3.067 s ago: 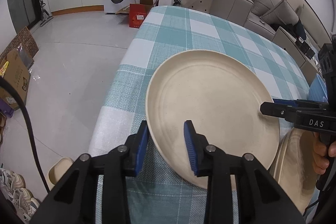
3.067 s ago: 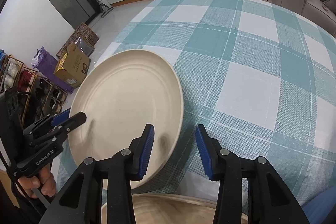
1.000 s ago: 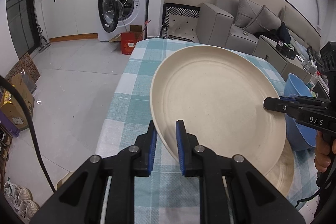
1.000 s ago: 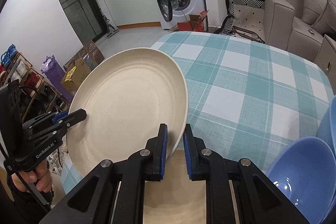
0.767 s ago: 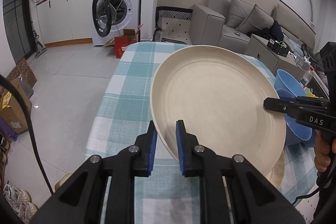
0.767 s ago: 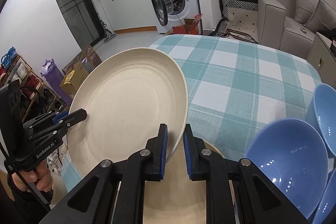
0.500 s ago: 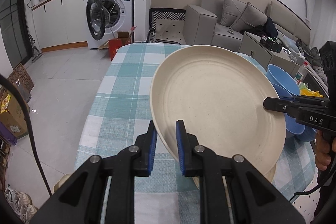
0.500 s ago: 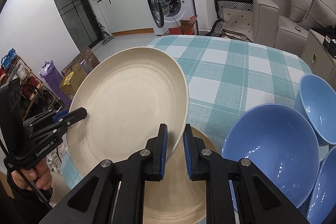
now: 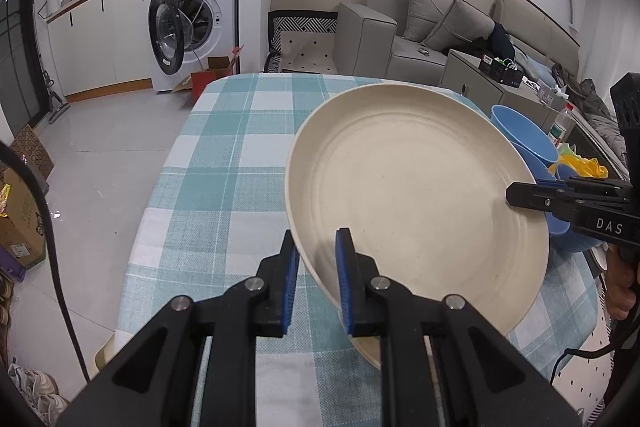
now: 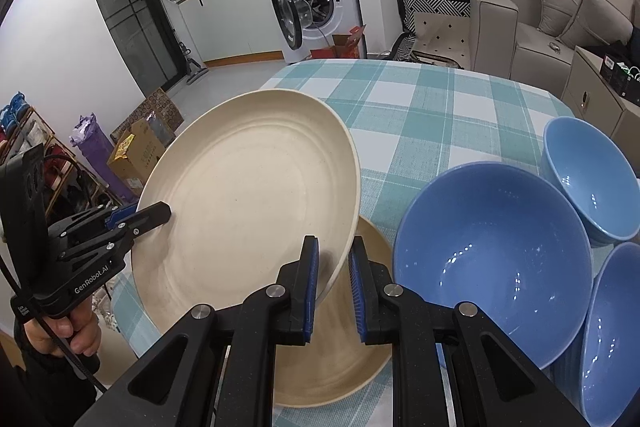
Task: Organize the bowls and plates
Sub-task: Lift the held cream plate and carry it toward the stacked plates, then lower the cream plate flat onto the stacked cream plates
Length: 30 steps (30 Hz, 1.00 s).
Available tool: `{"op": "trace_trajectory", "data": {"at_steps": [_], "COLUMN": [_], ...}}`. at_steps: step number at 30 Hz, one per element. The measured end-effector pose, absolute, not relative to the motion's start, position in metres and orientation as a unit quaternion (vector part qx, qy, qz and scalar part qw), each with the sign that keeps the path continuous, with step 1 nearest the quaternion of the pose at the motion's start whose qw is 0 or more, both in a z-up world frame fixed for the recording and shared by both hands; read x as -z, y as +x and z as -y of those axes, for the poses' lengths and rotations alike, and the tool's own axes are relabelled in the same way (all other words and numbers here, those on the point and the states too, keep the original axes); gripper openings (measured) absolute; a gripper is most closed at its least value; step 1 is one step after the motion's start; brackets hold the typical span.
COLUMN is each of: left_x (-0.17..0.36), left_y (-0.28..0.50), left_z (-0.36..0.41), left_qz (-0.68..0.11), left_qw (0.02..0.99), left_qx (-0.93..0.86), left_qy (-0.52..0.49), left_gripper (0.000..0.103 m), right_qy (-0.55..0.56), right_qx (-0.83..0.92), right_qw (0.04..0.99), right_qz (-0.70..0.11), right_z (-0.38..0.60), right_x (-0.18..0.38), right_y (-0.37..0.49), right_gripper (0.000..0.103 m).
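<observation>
A large cream plate (image 9: 416,187) is held in the air over the checked table, gripped on opposite rims. My left gripper (image 9: 316,267) is shut on its near rim; it also shows in the right wrist view (image 10: 136,217). My right gripper (image 10: 332,277) is shut on the other rim and shows in the left wrist view (image 9: 532,193). The plate (image 10: 248,195) tilts above a second cream plate (image 10: 344,355) that lies on the table. Three blue bowls (image 10: 492,251) stand to the right.
The table has a teal checked cloth (image 9: 224,167). A washing machine (image 9: 188,27) with an open door, boxes (image 10: 138,153) on the floor and a grey sofa (image 9: 420,27) stand around it. A yellow bag (image 9: 580,167) lies behind the bowls.
Both grippers closed on the plate's rims and lifted it off the table. They have carried it toward the bowls, over the second plate.
</observation>
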<state>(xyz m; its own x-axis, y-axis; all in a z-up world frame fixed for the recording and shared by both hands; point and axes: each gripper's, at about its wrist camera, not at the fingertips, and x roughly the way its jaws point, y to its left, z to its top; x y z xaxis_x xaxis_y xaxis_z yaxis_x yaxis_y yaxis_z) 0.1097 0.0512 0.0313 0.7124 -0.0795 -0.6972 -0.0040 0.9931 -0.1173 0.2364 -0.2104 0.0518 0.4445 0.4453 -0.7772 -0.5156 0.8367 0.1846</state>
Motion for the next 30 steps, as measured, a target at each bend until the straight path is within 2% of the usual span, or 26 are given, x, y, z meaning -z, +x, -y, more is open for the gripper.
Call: {"op": "trace_trajectory", "data": {"at_steps": [30], "left_x": [0.013], "left_y": [0.108], "left_z": [-0.026], "left_qz": [-0.419], "left_qw": [0.907], "left_qx": [0.038], "left_qy": [-0.009], "left_gripper": [0.017], "right_qy": [-0.072], "right_qx": [-0.253], "right_qw": [0.835], "right_qz": [-0.483], "right_z": [0.224], "right_x": [0.008], "right_y": [0.206], "right_gripper": [0.017]}}
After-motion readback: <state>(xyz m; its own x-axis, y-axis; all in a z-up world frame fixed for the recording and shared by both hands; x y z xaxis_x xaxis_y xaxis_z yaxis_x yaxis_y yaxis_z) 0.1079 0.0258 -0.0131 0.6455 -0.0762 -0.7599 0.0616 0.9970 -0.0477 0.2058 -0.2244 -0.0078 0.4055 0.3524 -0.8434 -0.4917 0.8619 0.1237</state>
